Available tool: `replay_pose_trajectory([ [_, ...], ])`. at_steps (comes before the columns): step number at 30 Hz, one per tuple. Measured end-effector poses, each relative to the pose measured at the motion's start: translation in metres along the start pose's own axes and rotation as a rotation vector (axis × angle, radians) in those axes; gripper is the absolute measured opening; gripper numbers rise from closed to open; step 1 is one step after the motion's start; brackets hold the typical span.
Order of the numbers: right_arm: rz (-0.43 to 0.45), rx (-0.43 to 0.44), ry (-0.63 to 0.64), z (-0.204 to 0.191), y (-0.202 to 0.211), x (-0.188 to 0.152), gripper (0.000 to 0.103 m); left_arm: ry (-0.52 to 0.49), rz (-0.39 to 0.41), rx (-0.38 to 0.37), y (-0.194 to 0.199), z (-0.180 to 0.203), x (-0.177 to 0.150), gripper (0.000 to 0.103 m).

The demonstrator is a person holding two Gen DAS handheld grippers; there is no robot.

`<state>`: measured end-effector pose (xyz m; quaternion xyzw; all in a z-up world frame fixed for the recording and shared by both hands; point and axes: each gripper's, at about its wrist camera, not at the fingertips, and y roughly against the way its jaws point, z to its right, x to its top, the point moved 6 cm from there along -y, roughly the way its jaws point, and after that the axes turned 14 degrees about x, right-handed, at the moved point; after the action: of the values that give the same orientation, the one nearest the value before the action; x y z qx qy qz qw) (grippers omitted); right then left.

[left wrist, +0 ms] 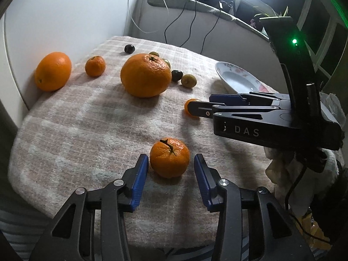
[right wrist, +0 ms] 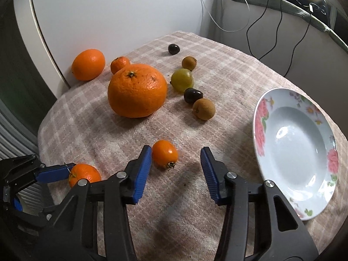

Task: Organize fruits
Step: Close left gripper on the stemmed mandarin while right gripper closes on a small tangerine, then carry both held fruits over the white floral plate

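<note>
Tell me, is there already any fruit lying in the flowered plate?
No, in the right wrist view the flowered plate shows only its bare white bowl, and all the fruit lies on the checked cloth.

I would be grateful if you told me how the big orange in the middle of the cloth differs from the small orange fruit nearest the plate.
The big orange is by far the larger; the small orange fruit is far smaller. The big orange sits with its stem end up, while the small one lies tipped, stem end toward the camera. The big one stands clear of both grippers; the small one lies between open jaws. Both are orange and rest on the cloth.
</note>
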<state>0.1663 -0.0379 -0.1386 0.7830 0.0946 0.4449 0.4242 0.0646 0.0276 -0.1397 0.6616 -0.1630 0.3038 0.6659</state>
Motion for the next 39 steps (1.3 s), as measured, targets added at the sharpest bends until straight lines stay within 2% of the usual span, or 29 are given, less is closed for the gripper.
replay_pose_trajectory([
  [2, -0.006, 0.004, 0.009, -0.002, -0.002, 0.000, 0.044, -0.001, -0.003, 0.004, -0.002, 0.000, 0.000, 0.037],
  [13, -0.032, 0.066, 0.016, -0.008, -0.008, -0.002, 0.026, -0.004, 0.006, 0.003, -0.006, 0.002, 0.004, 0.036],
  [21, -0.013, 0.063, 0.012, -0.008, -0.002, -0.001, 0.025, 0.005, 0.011, -0.004, -0.001, -0.001, 0.004, 0.035],
  [30, 0.042, 0.054, -0.027, 0.008, 0.025, 0.001, 0.025, 0.003, 0.039, -0.014, 0.013, 0.000, 0.013, 0.035],
  [39, 0.102, 0.028, -0.063, 0.036, 0.059, -0.003, 0.025, -0.045, 0.078, -0.049, 0.017, 0.031, 0.037, 0.035],
])
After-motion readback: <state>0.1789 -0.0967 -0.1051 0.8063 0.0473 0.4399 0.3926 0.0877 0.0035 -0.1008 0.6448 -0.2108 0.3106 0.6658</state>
